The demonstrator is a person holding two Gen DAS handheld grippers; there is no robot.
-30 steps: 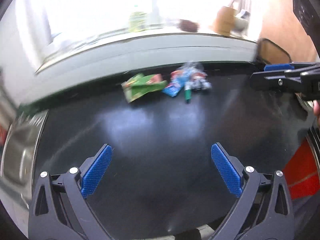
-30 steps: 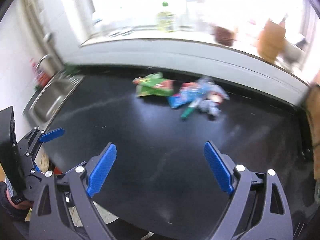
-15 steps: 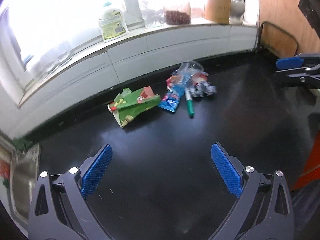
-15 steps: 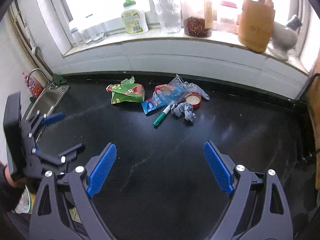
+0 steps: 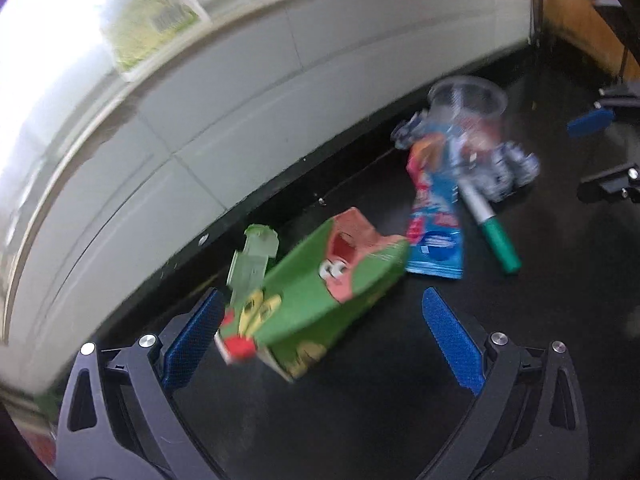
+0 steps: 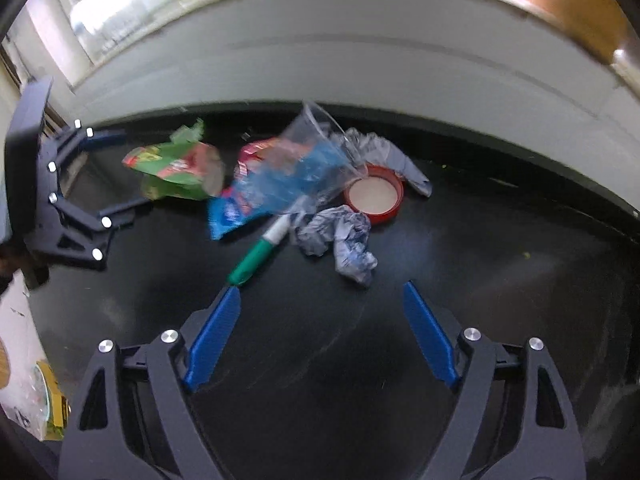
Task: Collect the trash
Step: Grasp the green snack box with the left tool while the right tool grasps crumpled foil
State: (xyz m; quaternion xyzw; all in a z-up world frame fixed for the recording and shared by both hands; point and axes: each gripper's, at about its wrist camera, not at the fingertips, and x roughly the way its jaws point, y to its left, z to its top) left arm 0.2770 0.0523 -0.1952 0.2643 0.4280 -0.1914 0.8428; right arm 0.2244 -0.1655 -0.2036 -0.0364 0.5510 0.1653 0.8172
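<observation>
Trash lies on a black counter [image 6: 500, 264] by a white tiled wall. A crumpled green carton [image 5: 316, 300] [image 6: 176, 172] sits between the open fingers of my left gripper [image 5: 324, 336], which also shows in the right wrist view [image 6: 112, 176]. Beside it lie a blue snack wrapper [image 5: 436, 216] [image 6: 256, 196], a green marker [image 5: 490, 228] [image 6: 258, 254], a clear plastic cup [image 5: 466, 102] [image 6: 316, 148], crumpled paper [image 6: 340, 240] and a red lid [image 6: 374, 194]. My right gripper [image 6: 320, 334] is open and empty, just short of the marker and paper; it shows at the left wrist view's right edge [image 5: 600, 152].
A windowsill with a green bottle [image 5: 148, 20] runs above the tiled wall. A wooden panel [image 5: 576, 12] stands at the far right. Bags and packaging [image 6: 36, 392] lie beyond the counter's left edge.
Both grippers have moved forward and down toward the trash pile. The left gripper's open fingers now flank the green carton; the right gripper is close to the marker and paper.
</observation>
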